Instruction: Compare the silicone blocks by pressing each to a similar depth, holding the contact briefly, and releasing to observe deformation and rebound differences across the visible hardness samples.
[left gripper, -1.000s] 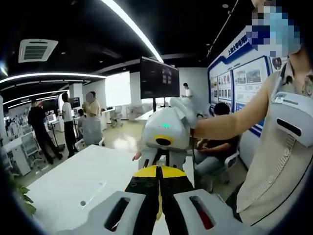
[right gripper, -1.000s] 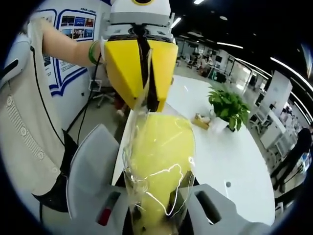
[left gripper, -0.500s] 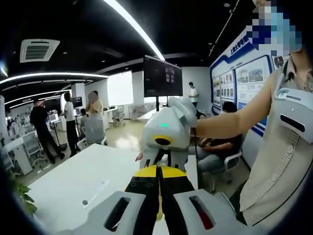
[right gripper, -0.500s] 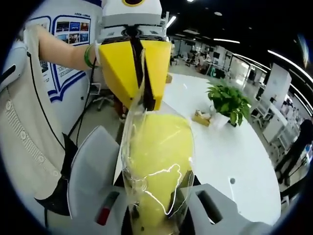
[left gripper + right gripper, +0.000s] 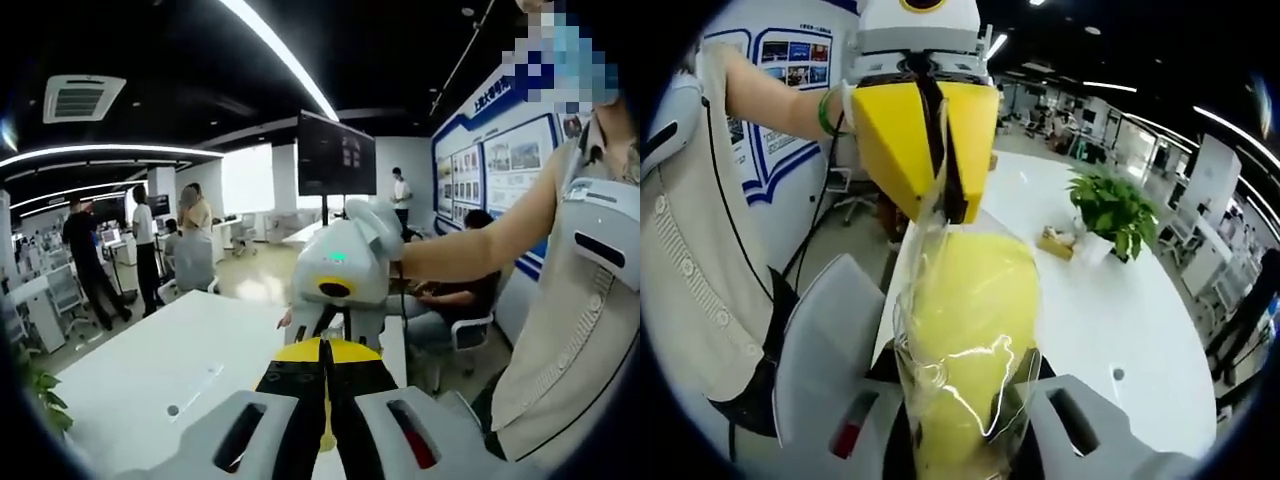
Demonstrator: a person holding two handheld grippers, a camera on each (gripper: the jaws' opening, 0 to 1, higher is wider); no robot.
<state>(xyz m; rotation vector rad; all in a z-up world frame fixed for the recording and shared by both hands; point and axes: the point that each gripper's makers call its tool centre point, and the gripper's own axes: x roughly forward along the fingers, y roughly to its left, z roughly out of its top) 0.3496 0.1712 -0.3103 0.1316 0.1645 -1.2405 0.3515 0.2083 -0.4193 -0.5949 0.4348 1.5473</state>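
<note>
Mid-squeeze above the white table's (image 5: 1110, 300) near edge: yellow silicone block in clear wrap (image 5: 965, 340) pinched by right gripper (image 5: 962, 455) and left gripper (image 5: 942, 195), both clenched on it; next, probably brief hold, then release.

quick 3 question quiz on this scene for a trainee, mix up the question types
1. True or false: the right gripper is shut on the wrapped yellow block.
2. What does the left gripper pinch? A) a cable B) the block's clear wrap C) nothing
3. Fill in: the potted plant stands on the white ____.
Key: 1 true; 2 B; 3 table.
</note>
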